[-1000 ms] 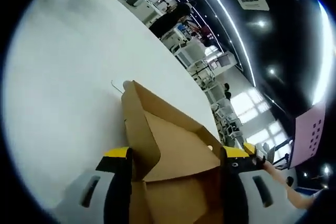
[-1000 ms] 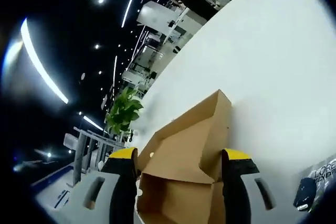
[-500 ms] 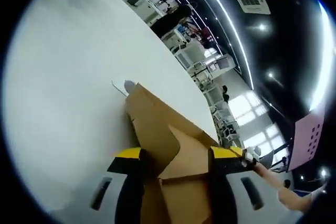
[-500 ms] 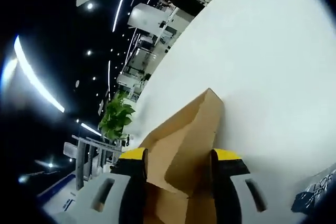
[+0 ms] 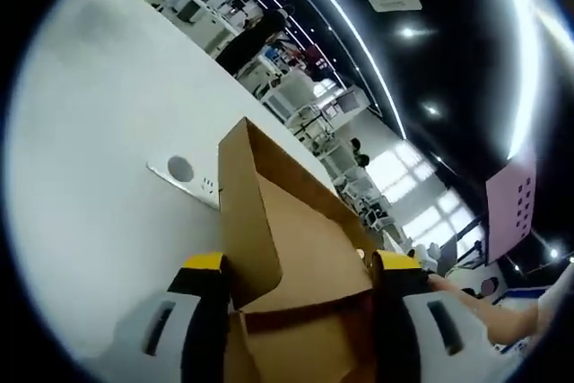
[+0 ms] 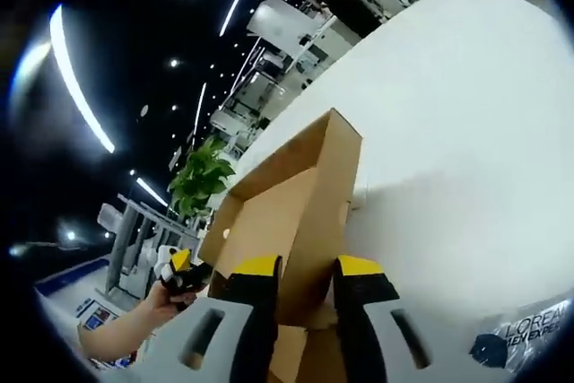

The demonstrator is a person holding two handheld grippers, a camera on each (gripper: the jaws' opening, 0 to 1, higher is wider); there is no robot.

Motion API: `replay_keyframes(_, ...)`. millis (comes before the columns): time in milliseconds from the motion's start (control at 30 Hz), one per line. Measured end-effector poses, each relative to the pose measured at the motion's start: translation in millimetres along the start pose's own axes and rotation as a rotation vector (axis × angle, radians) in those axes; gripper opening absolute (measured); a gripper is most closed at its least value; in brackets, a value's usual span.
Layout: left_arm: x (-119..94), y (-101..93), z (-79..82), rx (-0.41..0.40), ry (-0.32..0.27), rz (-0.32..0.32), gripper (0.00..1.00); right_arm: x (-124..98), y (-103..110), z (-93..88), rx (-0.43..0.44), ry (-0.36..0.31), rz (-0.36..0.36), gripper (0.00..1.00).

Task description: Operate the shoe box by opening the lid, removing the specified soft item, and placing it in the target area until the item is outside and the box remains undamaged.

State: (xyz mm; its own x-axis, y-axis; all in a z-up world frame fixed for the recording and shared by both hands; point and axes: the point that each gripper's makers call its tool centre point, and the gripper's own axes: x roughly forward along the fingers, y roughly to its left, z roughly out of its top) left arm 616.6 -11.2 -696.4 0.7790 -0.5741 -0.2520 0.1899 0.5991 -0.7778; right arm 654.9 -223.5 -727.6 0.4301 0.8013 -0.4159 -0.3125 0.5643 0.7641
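The brown cardboard shoe box (image 5: 260,213) lies on the white table (image 5: 81,150), and its lid stands raised with the inside facing me. My left gripper (image 5: 303,266) is open, its yellow-tipped jaws standing wide on either side of the near box end. In the right gripper view the lid (image 6: 269,213) rises the same way. My right gripper (image 6: 307,266) is shut on the lid's upright side wall (image 6: 327,195). The left gripper's tip (image 6: 179,268) and a person's hand (image 6: 134,320) show at the lid's far side.
A white socket strip (image 5: 184,172) lies on the table just left of the box. A clear printed plastic bag (image 6: 520,334) lies near the table edge at the lower right. A potted plant (image 6: 202,181) and office furniture stand beyond the table.
My left jaws have spread apart again after narrowing. My right jaws have closed onto the lid's side wall. The lid stands higher, and both views have tilted.
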Motion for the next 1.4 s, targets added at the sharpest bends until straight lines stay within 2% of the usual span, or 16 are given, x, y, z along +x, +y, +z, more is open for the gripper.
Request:
replay_keyframes(200,-4.7,-16.5,7.9,0.004,-0.034,-0.063,0.63,-21.6,15.6,-0.3,-0.118,-0.058,0.034,0.19)
replay_keyframes(333,-5.2,-25.0,8.5,0.031,-0.033,-0.081,0.62,-30.0,22.5,-1.4,-0.174,-0.083,0.05,0.2)
replay_keyframes(567,-6.3,-28.9,11.6,0.032,-0.045,-0.104,0.63,-37.0,33.3,-1.5,-0.177,-0.092,0.103,0.28)
replay_keyframes(667,-7.5,-30.0,15.4,0.031,-0.06,-0.118,0.61,-39.5,41.2,2.6,-0.125,-0.099,0.154,0.29)
replay_keyframes(733,-8.9,-29.5,18.1,0.026,-0.068,-0.126,0.58,-40.9,48.1,8.1,-0.049,-0.116,0.203,0.35)
replay_keyframes(867,-12.0,-25.9,17.6,0.018,-0.066,-0.136,0.44,-44.2,50.6,15.6,-0.045,-0.138,0.235,0.41)
replay_keyframes(1000,-15.1,-19.3,14.2,0.001,-0.052,-0.133,0.27,-49.1,58.1,22.3,0.025,-0.152,0.307,0.47)
replay_keyframes(1067,-14.9,-16.6,12.6,0.011,-0.044,-0.123,0.27,-49.0,58.7,20.9,0.023,-0.142,0.312,0.46)
replay_keyframes(1133,-14.4,-4.3,7.8,0.094,-0.016,-0.061,0.22,-48.1,59.8,14.5,-0.007,-0.112,0.308,0.46)
replay_keyframes(1167,-13.9,-3.1,5.7,0.105,-0.006,-0.057,0.2,-47.7,59.7,12.4,-0.017,-0.103,0.307,0.46)
replay_keyframes(1200,-13.9,4.1,4.1,0.121,0.003,-0.025,0.15,-47.7,59.5,9.6,-0.025,-0.092,0.307,0.46)
replay_keyframes(1233,-13.7,7.0,4.5,0.135,-0.002,-0.018,0.16,-47.6,59.6,8.2,-0.026,-0.086,0.313,0.46)
replay_keyframes(1267,-12.9,2.5,3.5,0.093,-0.004,-0.052,0.15,-47.2,57.3,6.1,-0.025,-0.078,0.308,0.46)
replay_keyframes(1300,-13.0,2.6,2.3,0.084,-0.001,-0.064,0.14,-47.1,54.8,5.1,-0.025,-0.075,0.305,0.46)
replay_keyframes(1400,-12.1,-2.8,1.2,0.13,0.001,-0.085,0.14,-46.8,47.8,6.3,0.008,-0.088,0.308,0.47)
